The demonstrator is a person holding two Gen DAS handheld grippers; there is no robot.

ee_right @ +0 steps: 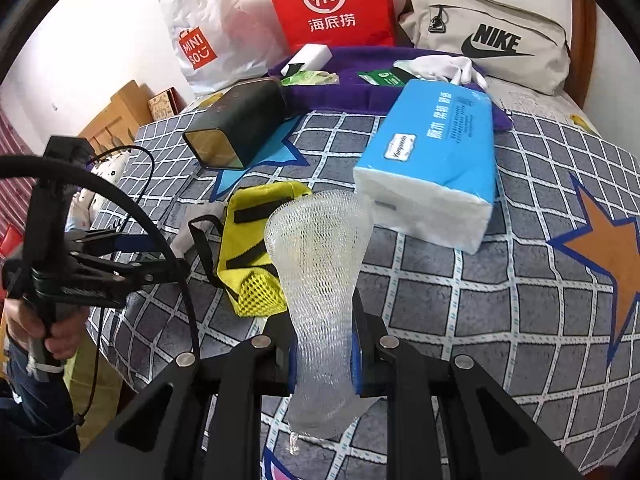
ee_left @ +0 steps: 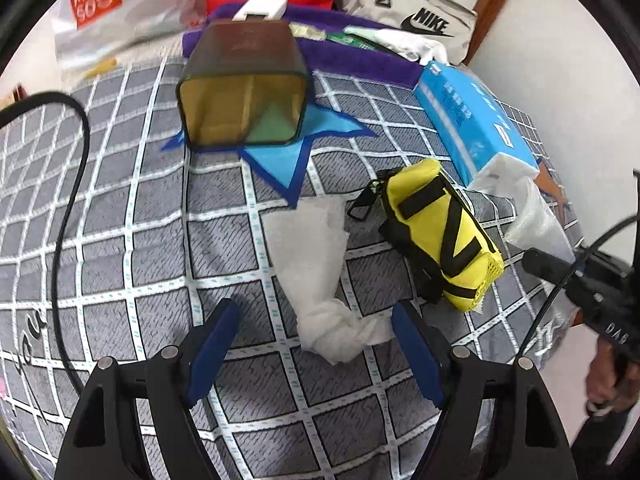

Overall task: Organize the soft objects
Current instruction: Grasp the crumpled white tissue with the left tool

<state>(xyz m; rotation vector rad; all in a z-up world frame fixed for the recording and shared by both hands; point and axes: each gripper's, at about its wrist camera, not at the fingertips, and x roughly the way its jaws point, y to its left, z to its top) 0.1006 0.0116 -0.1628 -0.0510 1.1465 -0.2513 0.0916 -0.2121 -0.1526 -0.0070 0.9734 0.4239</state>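
A dark bin [ee_left: 242, 92] lies on its side on the bed, mouth toward me; it also shows in the right wrist view [ee_right: 236, 122]. My left gripper [ee_left: 316, 344] is open, its blue pads either side of a crumpled white tissue [ee_left: 320, 276]. A yellow pouch with black straps [ee_left: 444, 232] lies right of it, also seen from the right wrist [ee_right: 256, 248]. My right gripper [ee_right: 322, 356] is shut on a white foam net sleeve [ee_right: 318, 280], held upright above the bed. A blue tissue pack [ee_right: 436, 160] lies beyond the sleeve.
The bed has a grey checked cover [ee_left: 132, 240]. At the back are a purple towel [ee_right: 360, 80], a red bag [ee_right: 332, 4], a Miniso bag [ee_right: 200, 40] and a Nike pouch [ee_right: 492, 40]. A black cable [ee_left: 68, 200] runs at left.
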